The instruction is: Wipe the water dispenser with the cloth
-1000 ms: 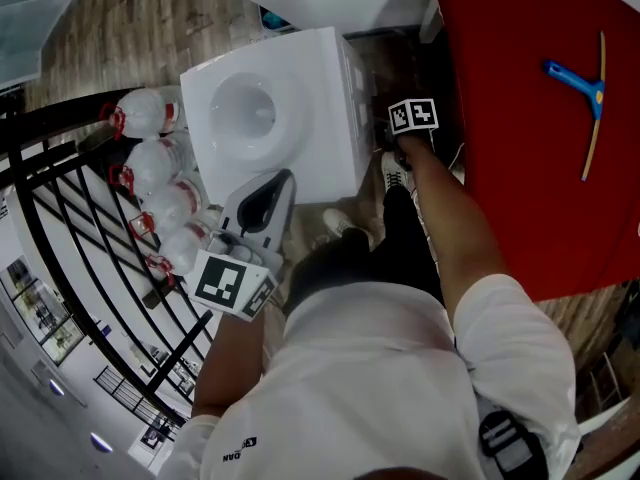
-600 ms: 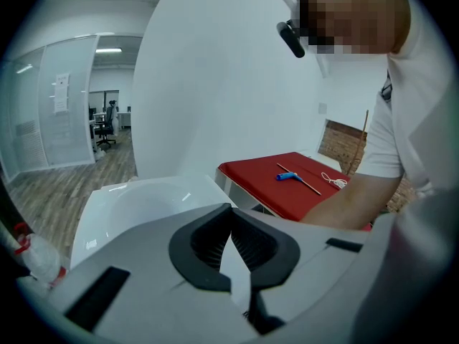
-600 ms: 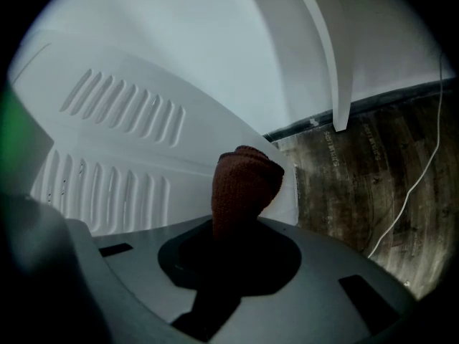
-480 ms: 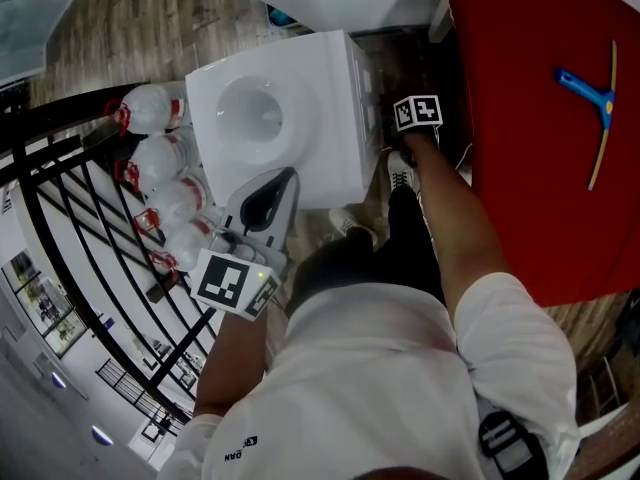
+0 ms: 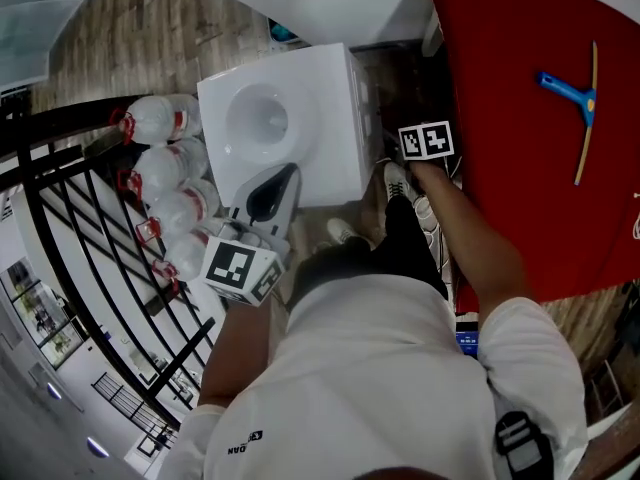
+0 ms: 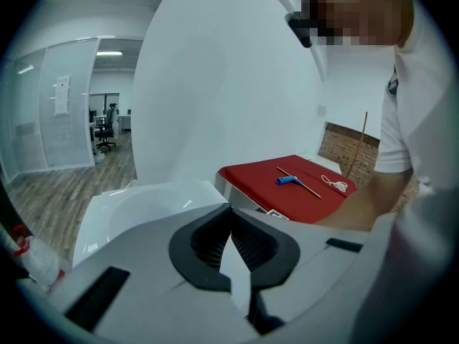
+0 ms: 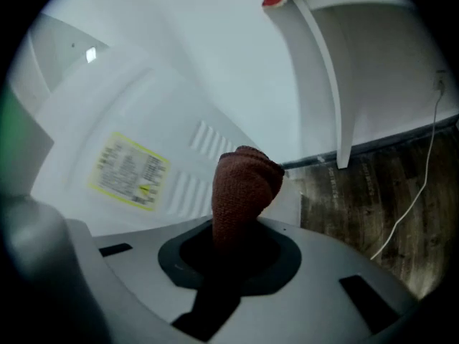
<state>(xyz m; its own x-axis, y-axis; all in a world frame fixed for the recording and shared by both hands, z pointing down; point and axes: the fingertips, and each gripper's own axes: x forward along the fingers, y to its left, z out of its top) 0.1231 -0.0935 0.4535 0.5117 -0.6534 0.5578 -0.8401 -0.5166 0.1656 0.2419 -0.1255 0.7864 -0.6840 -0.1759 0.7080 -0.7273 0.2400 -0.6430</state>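
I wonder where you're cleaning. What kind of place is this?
Probably an office building: there's a white box-shaped water dispenser, clear plastic water jugs with red caps beside black metal railings, and glass-walled rooms with desk chairs behind.

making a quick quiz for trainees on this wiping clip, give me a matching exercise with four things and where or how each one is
Things
1. cloth
2. blue-handled tool
3. bottles
4. left gripper

Place or state
A. lying on the red table
B. fingers together, holding nothing
C. held in the right gripper, at the side of the water dispenser
D. on the floor between the water dispenser and the black railing

Pairs: 1-C, 2-A, 3-D, 4-B
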